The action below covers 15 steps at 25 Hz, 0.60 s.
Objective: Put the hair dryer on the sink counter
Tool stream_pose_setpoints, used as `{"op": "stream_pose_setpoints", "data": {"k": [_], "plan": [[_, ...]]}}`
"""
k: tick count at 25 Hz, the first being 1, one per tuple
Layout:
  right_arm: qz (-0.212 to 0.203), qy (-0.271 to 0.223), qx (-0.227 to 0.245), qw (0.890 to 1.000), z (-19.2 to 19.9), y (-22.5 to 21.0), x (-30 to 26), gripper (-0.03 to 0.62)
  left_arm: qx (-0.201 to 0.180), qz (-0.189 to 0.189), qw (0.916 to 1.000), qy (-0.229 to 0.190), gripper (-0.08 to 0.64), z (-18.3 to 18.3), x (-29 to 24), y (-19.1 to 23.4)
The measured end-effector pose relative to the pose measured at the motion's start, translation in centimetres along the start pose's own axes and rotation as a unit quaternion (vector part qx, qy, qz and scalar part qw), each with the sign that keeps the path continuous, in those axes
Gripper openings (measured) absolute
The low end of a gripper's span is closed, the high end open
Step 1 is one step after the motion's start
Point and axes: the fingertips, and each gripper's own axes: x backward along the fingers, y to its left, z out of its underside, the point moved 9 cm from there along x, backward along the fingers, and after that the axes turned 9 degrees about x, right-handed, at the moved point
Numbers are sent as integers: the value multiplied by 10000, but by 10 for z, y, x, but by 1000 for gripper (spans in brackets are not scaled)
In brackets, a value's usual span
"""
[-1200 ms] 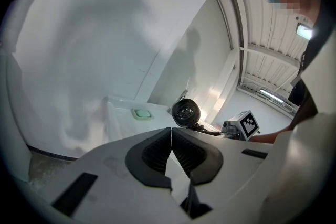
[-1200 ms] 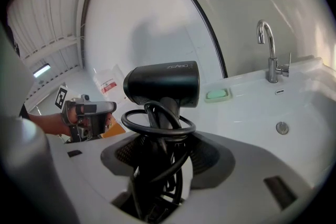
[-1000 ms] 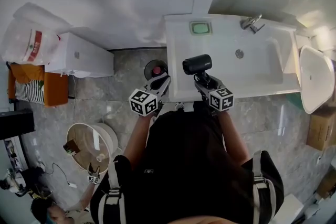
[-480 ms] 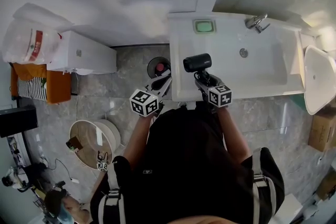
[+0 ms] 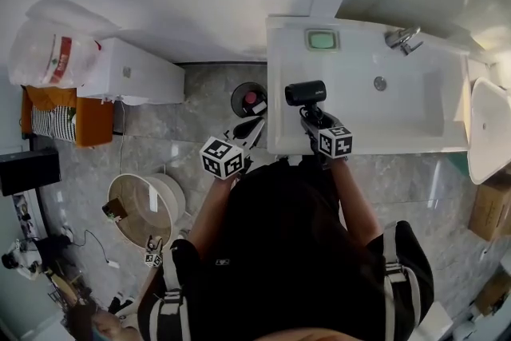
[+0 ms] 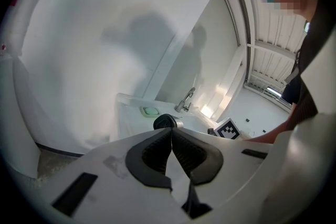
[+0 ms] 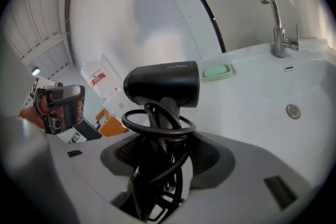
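In the head view, the right gripper [image 5: 312, 118] is holding the one black hair dryer [image 5: 306, 93] above the left part of the white sink counter [image 5: 351, 104], near its front edge. From here I cannot tell whether the dryer is touching the surface. On the counter one green soap dish [image 5: 322, 39], one faucet [image 5: 403, 39] and one drain [image 5: 380, 82] are lying well apart from the dryer, so nothing is standing in its way. The left gripper [image 5: 247, 132] is hanging beside the counter over the floor, above a round dark bin [image 5: 250, 100]. Further left one white cabinet [image 5: 132, 72], one plastic bag [image 5: 52, 52] and one round tub [image 5: 148, 208] are standing. The left gripper view is showing what the head view does not: the jaws of the left gripper [image 6: 170, 132] are pressing together with nothing between them. Beyond them are the dryer's round end [image 6: 165, 122], the soap dish [image 6: 151, 110] and the faucet [image 6: 185, 100]. The right gripper view is showing the right gripper [image 7: 163, 157] clamping on the handle of the hair dryer [image 7: 163, 84], with the black cord [image 7: 157, 123] looping around that handle. Behind it the soap dish [image 7: 217, 71], the faucet [image 7: 275, 18] and the drain [image 7: 293, 110] are appearing.
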Motion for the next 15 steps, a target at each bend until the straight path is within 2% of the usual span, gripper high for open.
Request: {"op": "stream_pose_setpoints", "data": {"k": [8, 15], "plan": [[61, 208, -125, 9997, 6, -8, -16, 302, 22, -139, 9999, -60, 17, 1, 7, 2], [52, 421, -1, 9991, 12, -12, -25, 302, 66, -188, 9997, -128, 16, 3, 7, 0]]}}
